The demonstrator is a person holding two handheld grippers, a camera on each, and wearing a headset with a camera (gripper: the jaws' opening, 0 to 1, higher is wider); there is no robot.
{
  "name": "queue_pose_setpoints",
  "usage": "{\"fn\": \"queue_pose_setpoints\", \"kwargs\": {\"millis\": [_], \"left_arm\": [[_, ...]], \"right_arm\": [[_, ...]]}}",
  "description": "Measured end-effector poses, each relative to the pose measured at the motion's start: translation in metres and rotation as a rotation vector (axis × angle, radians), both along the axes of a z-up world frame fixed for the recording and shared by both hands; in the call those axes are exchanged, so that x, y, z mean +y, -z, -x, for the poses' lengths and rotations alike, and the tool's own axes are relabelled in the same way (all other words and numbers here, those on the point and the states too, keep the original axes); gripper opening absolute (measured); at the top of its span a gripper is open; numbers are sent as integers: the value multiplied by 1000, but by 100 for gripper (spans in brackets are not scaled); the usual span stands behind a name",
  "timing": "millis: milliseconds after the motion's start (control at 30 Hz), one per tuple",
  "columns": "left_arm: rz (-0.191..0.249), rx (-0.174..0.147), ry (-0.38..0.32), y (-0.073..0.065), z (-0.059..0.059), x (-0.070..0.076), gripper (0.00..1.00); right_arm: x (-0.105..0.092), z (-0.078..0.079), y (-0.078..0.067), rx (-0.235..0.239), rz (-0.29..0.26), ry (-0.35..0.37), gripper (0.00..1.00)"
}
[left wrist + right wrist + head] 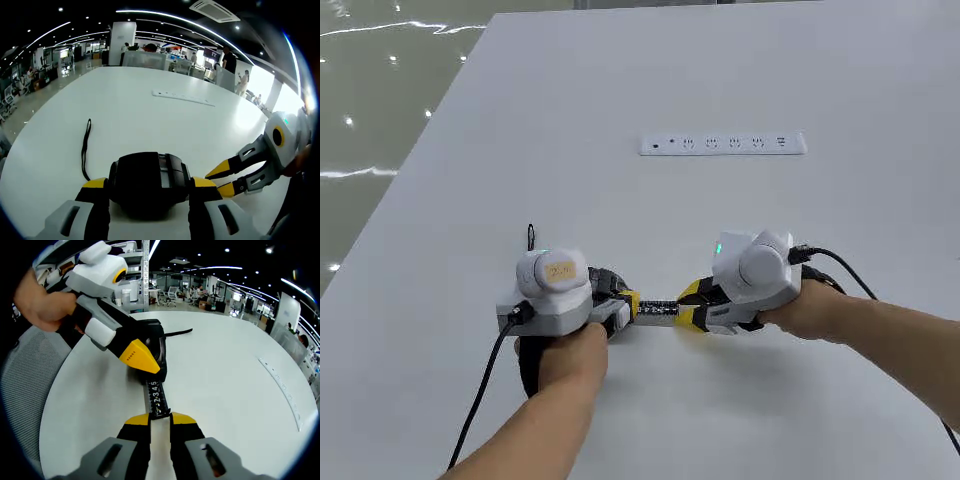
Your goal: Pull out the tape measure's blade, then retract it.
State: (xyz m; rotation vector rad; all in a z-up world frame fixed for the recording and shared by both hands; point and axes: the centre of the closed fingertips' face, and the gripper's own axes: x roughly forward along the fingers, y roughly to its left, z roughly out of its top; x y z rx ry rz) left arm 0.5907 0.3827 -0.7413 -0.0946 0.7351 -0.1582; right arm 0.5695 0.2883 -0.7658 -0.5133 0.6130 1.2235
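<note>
**Hard case, springy blade: where the tape measure was best held**

Head view: near the front edge of the broad white tabletop, the black, blocky plastic tape measure case sat clamped in the left gripper. A short run of dark, white-numbered steel blade bridged across to the right gripper, whose jaws were clenched on the blade's free end. A long white power strip lay well apart, farther back.

Left gripper view: the case filled the gap between the yellow-tipped jaws, gripped by its two flat sides. Its shell looked ribbed and matte. A thin black wrist strap trailed from it across the table.

Right gripper view: the blade emerged from the case mouth with numerals 2 to 5 readable, and its tip was pinched between the yellow pads. Whether the end hook sat inside the pinch could not be told.

Judged from this, the case was compact, rigid and fairly weighty, so a firm hold on its sides suited it. The blade was thin, slick and sharp-edged, stiff only while short, and spring-loaded. It wanted a grasp at the tip, a pull straight in line with the mouth, and a slow, guided return
</note>
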Motion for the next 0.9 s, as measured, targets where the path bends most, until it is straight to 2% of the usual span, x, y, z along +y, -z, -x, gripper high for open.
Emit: {"fn": "queue_pose_setpoints", "kwargs": {"millis": [733, 900], "left_arm": [[15, 2, -1, -1, 0, 1, 61], [20, 2, -2, -1, -1, 2, 61]], "right_arm": [[28, -4, 1, -2, -6, 14, 12], [35, -4, -2, 9, -32, 22, 12]]}}
